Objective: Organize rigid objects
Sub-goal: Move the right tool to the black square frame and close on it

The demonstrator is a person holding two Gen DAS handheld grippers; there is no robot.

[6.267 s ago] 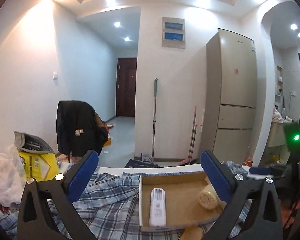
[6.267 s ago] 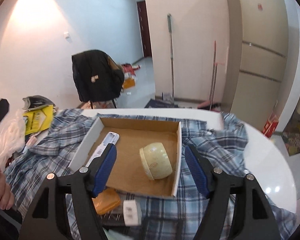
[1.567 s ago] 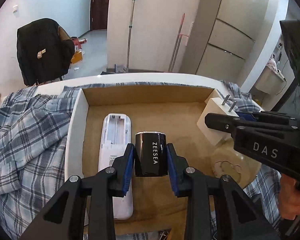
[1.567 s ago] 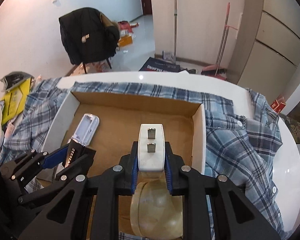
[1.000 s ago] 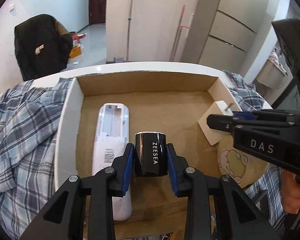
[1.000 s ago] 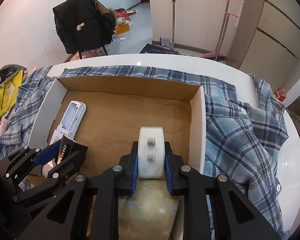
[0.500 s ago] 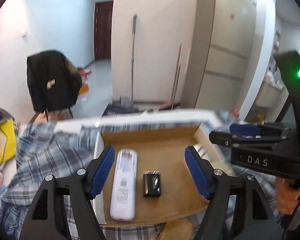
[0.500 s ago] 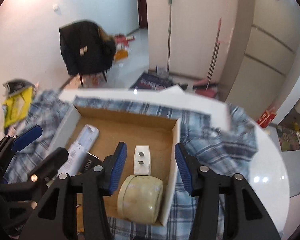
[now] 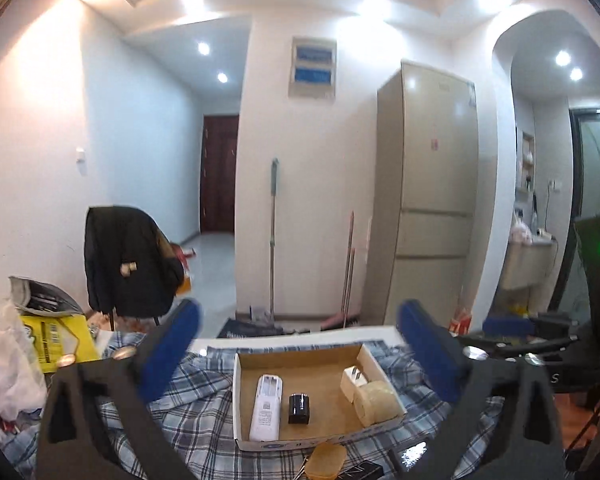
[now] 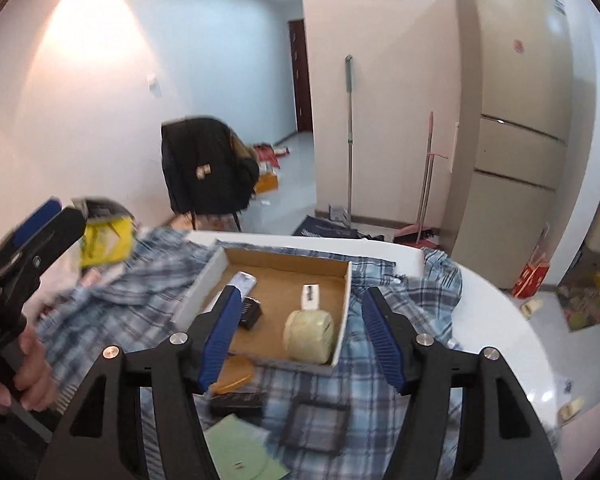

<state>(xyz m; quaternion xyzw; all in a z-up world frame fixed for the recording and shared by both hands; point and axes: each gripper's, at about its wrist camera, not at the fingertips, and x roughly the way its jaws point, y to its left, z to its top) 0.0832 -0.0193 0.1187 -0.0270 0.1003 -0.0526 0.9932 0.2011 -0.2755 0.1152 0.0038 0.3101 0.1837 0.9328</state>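
A shallow cardboard box [image 9: 242, 396] [image 10: 342, 304] lies on a plaid cloth on a white round table. In it lie a white remote [image 9: 266, 408] [image 10: 245, 280], a small black case [image 9: 299, 409] [image 10: 251, 312], a white plug adapter [image 9: 352, 378] [image 10: 310, 297] and a cream mug on its side [image 9: 378, 398] [image 10: 309, 335]. My left gripper [image 9: 300, 352] is open and empty, raised well back from the box. My right gripper [image 10: 300, 328] is open and empty, above the box's near edge.
On the cloth in front of the box lie an orange oval case [image 9: 326, 460] [image 10: 232, 374], a black flat box [image 10: 238, 400], a dark square frame [image 10: 314, 426] and a green card [image 10: 244, 454]. A yellow bag [image 9: 56, 338] and white plastic [image 9: 0, 364] sit at the left.
Both grippers let go of their objects: the black case and the white adapter now lie in the box. Both grippers opened, then pulled back and up from the box.
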